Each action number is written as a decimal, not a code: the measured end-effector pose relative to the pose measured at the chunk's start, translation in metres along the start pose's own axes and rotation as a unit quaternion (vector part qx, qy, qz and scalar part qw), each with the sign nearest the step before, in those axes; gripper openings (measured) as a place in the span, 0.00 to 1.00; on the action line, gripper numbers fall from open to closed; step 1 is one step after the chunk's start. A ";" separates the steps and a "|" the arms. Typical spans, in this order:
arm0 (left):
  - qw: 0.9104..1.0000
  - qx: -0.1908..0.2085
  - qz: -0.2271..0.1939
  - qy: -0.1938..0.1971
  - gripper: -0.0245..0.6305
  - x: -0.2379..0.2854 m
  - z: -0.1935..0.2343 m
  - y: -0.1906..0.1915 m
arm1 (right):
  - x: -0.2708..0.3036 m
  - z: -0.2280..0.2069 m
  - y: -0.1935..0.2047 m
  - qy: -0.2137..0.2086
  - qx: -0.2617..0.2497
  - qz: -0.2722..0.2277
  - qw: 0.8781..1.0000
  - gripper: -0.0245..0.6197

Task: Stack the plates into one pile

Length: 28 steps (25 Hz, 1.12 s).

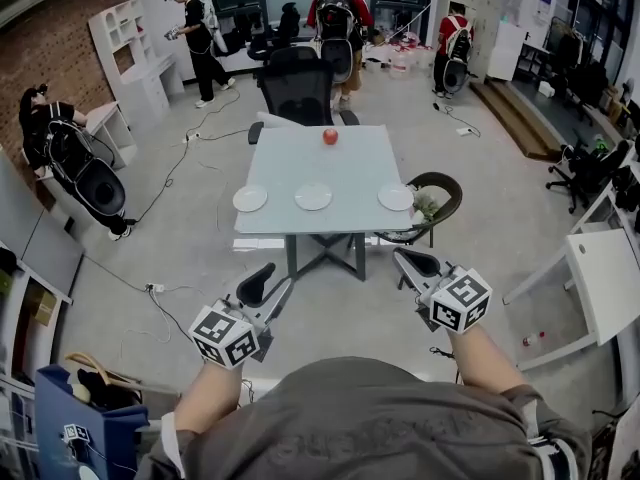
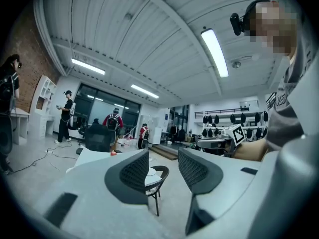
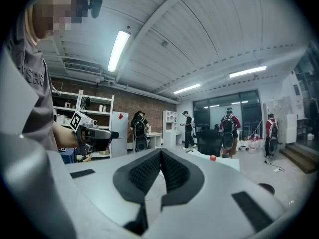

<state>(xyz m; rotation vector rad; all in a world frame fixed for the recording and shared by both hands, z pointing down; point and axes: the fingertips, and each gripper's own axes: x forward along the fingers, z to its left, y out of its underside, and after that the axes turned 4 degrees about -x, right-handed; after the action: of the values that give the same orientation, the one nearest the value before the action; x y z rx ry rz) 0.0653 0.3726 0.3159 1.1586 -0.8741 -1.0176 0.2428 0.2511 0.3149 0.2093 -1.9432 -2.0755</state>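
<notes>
Three white plates lie in a row along the near edge of the pale table (image 1: 330,163): a left plate (image 1: 250,199), a middle plate (image 1: 313,196) and a right plate (image 1: 396,197). None is stacked. My left gripper (image 1: 262,282) hangs over the floor short of the table, open, with nothing between its jaws (image 2: 163,159). One plate (image 2: 151,172) shows through the gap, far off. My right gripper (image 1: 412,263) is also short of the table, shut and empty, its pads touching (image 3: 160,156).
A red apple (image 1: 330,136) sits at the table's far side. A black office chair (image 1: 297,83) stands behind the table and a round dark chair (image 1: 440,193) at its right corner. A white desk (image 1: 610,278) is at the right, a blue bin (image 1: 75,423) at the lower left. People stand at the back.
</notes>
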 end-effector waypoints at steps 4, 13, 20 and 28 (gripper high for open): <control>1.000 -0.001 -0.004 -0.005 0.29 0.020 -0.022 0.004 | -0.018 -0.019 0.007 -0.009 -0.001 0.000 1.000 0.03; 1.000 -0.004 0.004 -0.009 0.29 0.051 -0.016 0.013 | -0.004 -0.048 0.017 -0.025 0.001 0.000 1.000 0.03; 1.000 -0.010 0.004 0.018 0.29 0.080 0.051 0.011 | 0.061 -0.068 0.027 -0.013 0.004 0.012 1.000 0.03; 0.996 -0.004 0.010 0.088 0.29 0.135 0.189 -0.018 | 0.192 -0.104 0.017 0.032 0.012 0.011 0.999 0.03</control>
<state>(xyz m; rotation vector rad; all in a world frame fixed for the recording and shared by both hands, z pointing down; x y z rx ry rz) -0.0718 0.1861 0.3398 1.2107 -0.7409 -0.8875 0.0941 0.0925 0.3412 0.2561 -1.9249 -2.0077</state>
